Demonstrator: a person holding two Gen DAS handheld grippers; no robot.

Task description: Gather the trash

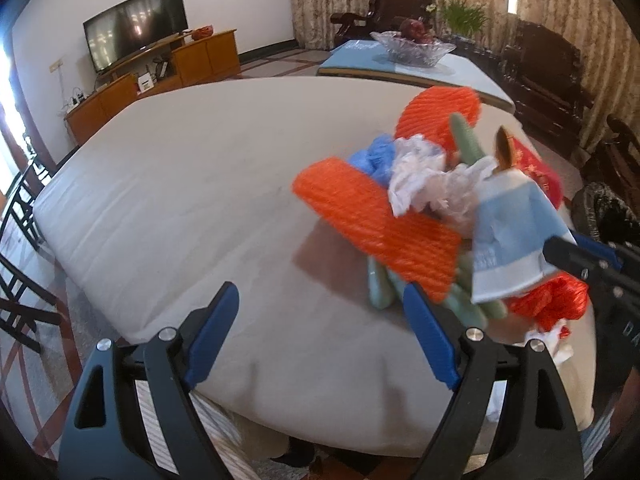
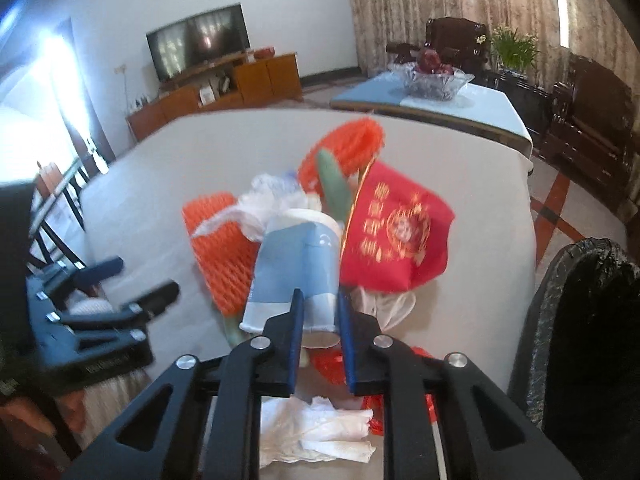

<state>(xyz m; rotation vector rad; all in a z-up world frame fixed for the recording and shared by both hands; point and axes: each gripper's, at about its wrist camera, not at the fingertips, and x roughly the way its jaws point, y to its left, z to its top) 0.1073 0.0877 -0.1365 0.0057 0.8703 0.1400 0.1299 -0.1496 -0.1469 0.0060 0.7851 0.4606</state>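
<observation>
At the bench's (image 2: pixel 168 168) near right corner, my right tool (image 2: pixel 320 312) pinches the blue paper cup (image 2: pixel 296 264); left tool (image 1: pixel 320 332) hangs spread, empty. I'd lift the cup clear of the pile, then swing to the black-lined bin (image 2: pixel 580 320) just beside that corner.

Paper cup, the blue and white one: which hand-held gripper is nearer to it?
Right. The right hand-held gripper is clamped on the paper cup; the left hand-held gripper stands open beside the pile, not touching the cup.

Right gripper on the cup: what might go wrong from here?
1. The right gripper pinches only the paper cup's rim, so it may crush or slip.
2. The white bag and orange net touch the cup; lifting could drag them off the table.
</observation>
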